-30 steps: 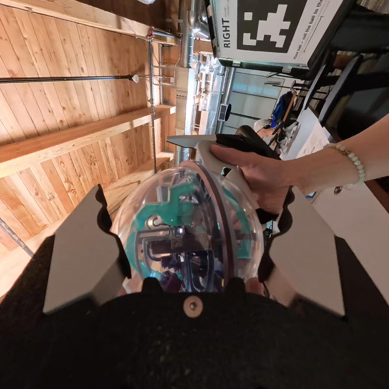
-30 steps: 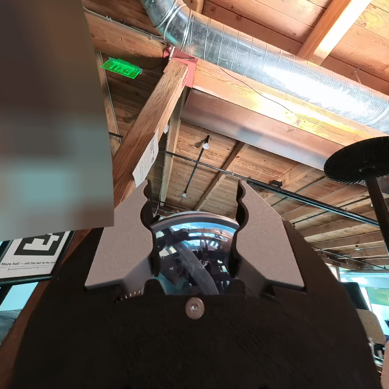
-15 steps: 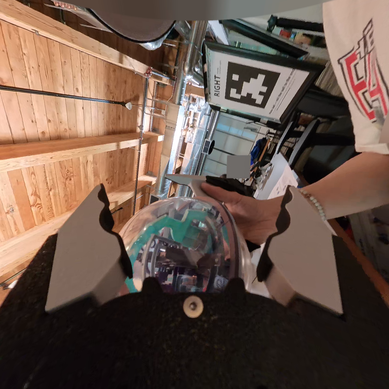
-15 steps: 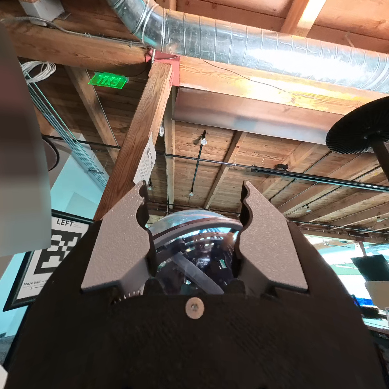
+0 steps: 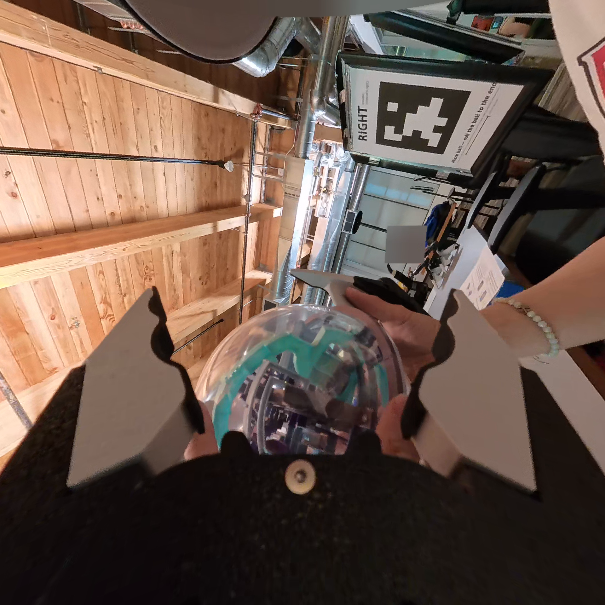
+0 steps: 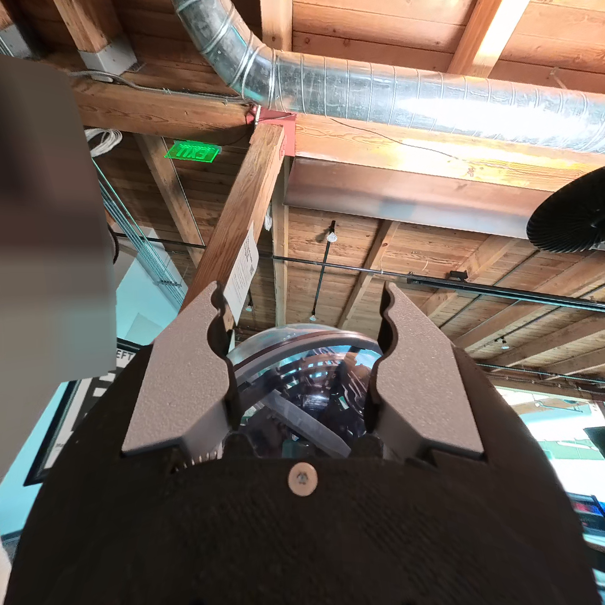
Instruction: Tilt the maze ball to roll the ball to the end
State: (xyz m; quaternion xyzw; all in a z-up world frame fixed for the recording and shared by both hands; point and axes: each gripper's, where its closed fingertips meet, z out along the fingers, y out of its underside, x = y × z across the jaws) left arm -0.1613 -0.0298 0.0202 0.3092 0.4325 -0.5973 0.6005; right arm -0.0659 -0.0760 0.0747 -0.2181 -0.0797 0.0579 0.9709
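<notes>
The maze ball (image 5: 304,376) is a clear sphere with teal and dark tracks inside, held up in the air against the wooden ceiling. My left gripper (image 5: 303,304) is shut on it, with the sphere sitting deep between the two grey fingers. My right gripper (image 6: 302,294) is shut on the same maze ball (image 6: 304,376) from another side. In the left wrist view one right gripper finger (image 5: 324,281) lies over the sphere's far side, with a hand (image 5: 402,330) behind it. I cannot make out the small ball inside.
A framed sign with a black-and-white marker (image 5: 422,111) stands at the upper right. A white table (image 5: 465,258) lies beyond the hand. Overhead are a metal duct (image 6: 393,95), wooden beams (image 6: 242,209), a green lit sign (image 6: 193,154) and a black ribbed disc (image 6: 569,216).
The maze ball has been turned in both grippers: its dark seam has left the left wrist view's middle and the teal track now faces up. Both views swung across the ceiling.
</notes>
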